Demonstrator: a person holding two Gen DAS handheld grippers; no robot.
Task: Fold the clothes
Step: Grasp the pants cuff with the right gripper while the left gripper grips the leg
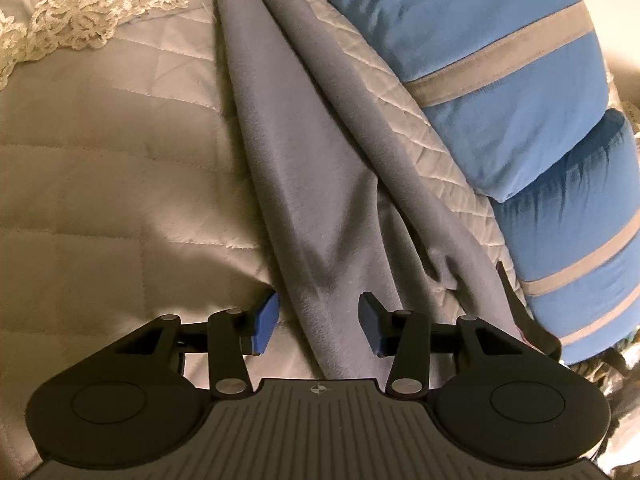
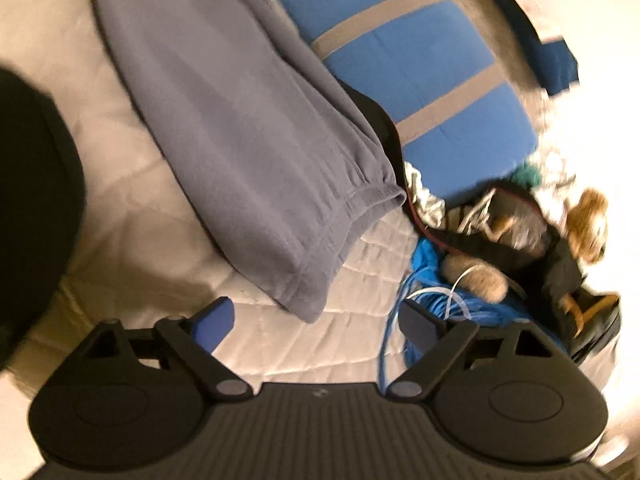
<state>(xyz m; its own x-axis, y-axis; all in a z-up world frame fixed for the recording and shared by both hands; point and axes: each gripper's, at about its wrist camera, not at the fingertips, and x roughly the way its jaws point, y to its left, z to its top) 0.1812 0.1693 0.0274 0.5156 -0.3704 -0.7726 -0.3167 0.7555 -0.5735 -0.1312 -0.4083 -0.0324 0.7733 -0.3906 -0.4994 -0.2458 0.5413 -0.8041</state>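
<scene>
The right wrist view is smeared by motion blur, so the clutter at its right edge is hard to read: a coil of blue cable (image 2: pixel 440 312), some black fabric with a red edge, and a tan furry shape (image 2: pixel 588 220) that cannot be identified. A large black mass (image 2: pixel 32 208) cuts off the left side of that view, and what it is cannot be told. The grey fleece trousers (image 1: pixel 320 208) lie on a cream quilted bedspread (image 1: pixel 100 180), legs side by side and running away from the camera, their far ends cut off near the top in the left wrist view; the elastic waistband (image 2: pixel 360 208) lies toward the right gripper, gathered and doubled over. Just beside the trousers lies a blue blanket with grey stripes (image 1: pixel 500 60), and a lace-trimmed cloth (image 1: pixel 72 20) sits at the far left. The left gripper (image 1: pixel 318 322) is released, its blue pads spread on either side of a trouser leg without pinching it. The right gripper (image 2: pixel 316 324) is released too, spread wide above bare quilt, close to the waistband corner. No readable writing shows; only a small crosshair mark (image 1: pixel 319 389) on the left gripper body.
</scene>
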